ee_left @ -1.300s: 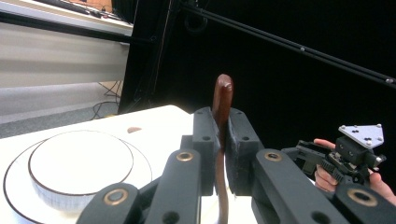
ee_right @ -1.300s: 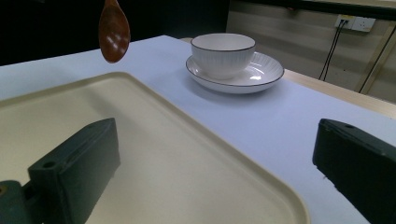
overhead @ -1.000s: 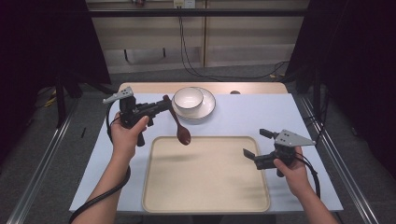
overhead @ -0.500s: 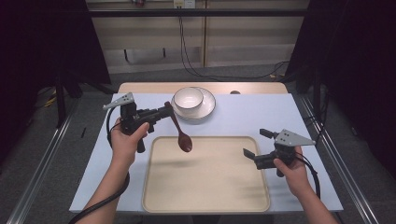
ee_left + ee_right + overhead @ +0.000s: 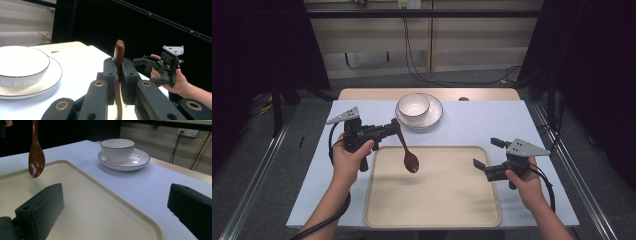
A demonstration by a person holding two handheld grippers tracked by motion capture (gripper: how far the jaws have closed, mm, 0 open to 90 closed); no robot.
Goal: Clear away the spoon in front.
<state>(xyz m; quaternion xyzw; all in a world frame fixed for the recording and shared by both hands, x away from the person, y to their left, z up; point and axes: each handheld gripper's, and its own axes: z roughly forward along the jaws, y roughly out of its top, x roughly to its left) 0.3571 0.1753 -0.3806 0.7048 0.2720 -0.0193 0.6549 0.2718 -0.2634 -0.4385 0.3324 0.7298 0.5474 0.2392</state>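
My left gripper (image 5: 395, 128) is shut on the handle of a dark brown wooden spoon (image 5: 408, 156). The spoon hangs bowl-down over the upper left part of the beige tray (image 5: 432, 207), clear of its surface. In the left gripper view the spoon's handle (image 5: 119, 53) stands pinched between the two black jaws. A white bowl (image 5: 414, 106) sits on a white plate (image 5: 434, 116) behind the tray. My right gripper (image 5: 488, 155) is held open at the tray's right edge, nothing between its fingers (image 5: 42, 207). The spoon (image 5: 36, 161) dangles at the upper left of the right gripper view.
The tray lies on a pale blue mat (image 5: 492, 122) over a wooden table (image 5: 482, 94). Metal rails (image 5: 257, 175) run along both sides of the table. Dark curtains flank the room, and cables (image 5: 422, 70) trail on the floor behind.
My left gripper has carried the spoon toward the near side and slightly right, from beside the plate to over the tray's upper left. The right hand has stayed put.
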